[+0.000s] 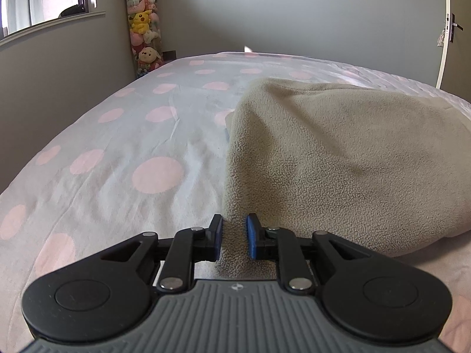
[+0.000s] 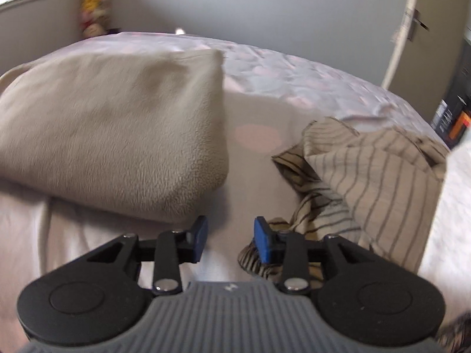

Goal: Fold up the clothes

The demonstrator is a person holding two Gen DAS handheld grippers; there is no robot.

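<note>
Left tool (image 1: 234, 236) pinches corner of beige fleece garment (image 1: 338, 158); right tool (image 2: 230, 239) spread, empty; fleece (image 2: 117, 135) ahead-left, striped beige shirt (image 2: 376, 182) right.

Soft daylight enters through the window (image 1: 44, 0) at upper left, bright enough to wash out the pane. The left wrist view is sharp, with a gentle shadow under the fleece (image 1: 338, 161) on the bed (image 1: 117, 161). The right wrist view is smeared by motion blur (the striped cloth (image 2: 368, 182) less so). Both views bow strongly at the edges, corners dark.
</note>
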